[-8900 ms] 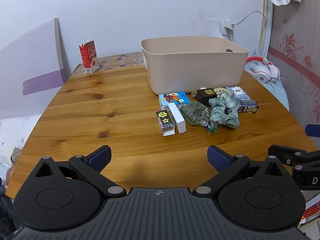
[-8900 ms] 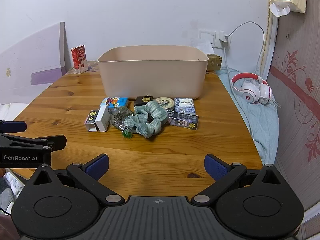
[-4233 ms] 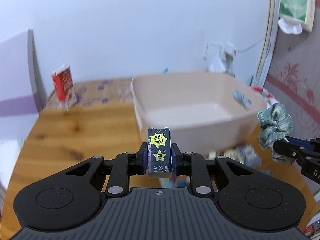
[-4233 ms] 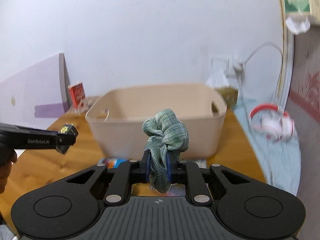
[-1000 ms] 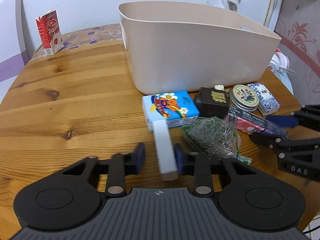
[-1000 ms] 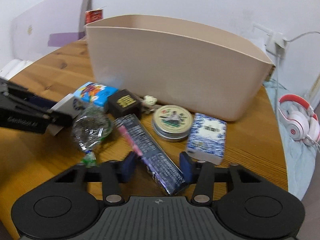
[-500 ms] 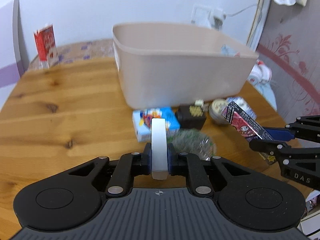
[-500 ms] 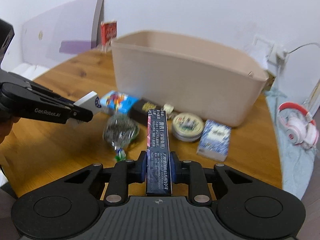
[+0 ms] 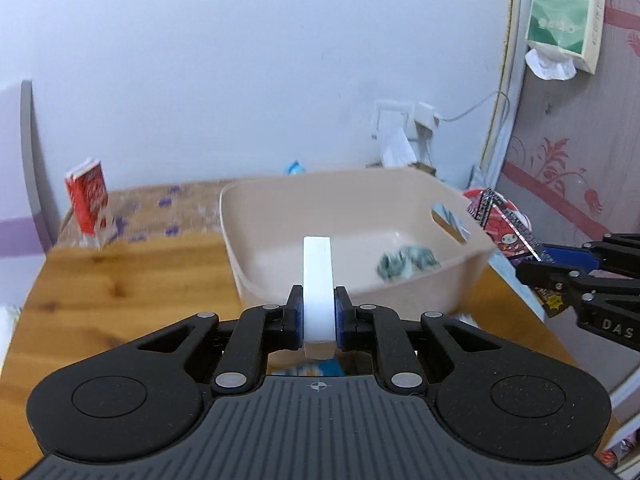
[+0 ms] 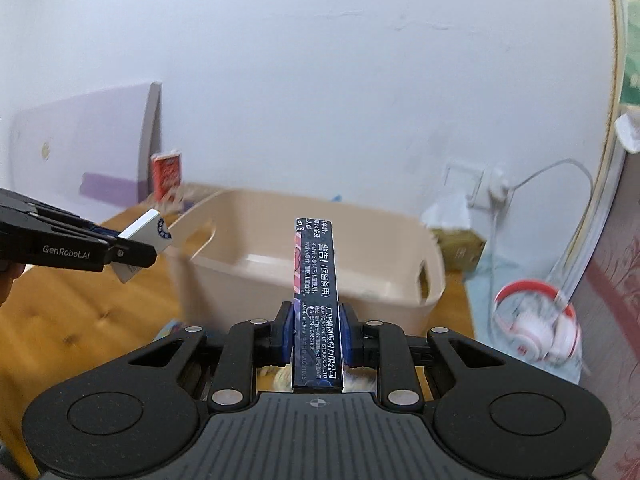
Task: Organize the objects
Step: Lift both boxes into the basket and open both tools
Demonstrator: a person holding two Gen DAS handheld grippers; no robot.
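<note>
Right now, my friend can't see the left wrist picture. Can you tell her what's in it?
The left gripper pinches a white box upright, above a beige bin holding a green scrunchie. At right, the right gripper holds a dark patterned box.

scrunchie (image 9: 406, 265) in bin (image 9: 280, 216), carton (image 9: 89, 202) left behind, headphones (image 10: 538, 326) right

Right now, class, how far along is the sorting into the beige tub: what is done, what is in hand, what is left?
Done: the green scrunchie lies inside the beige tub.

In hand: the left hand-held gripper is shut on a white box, and the right hand-held gripper is shut on a long dark box; both are raised in front of the tub.

Left: both boxes need dropping in, and blurred items show under the grippers.
</note>
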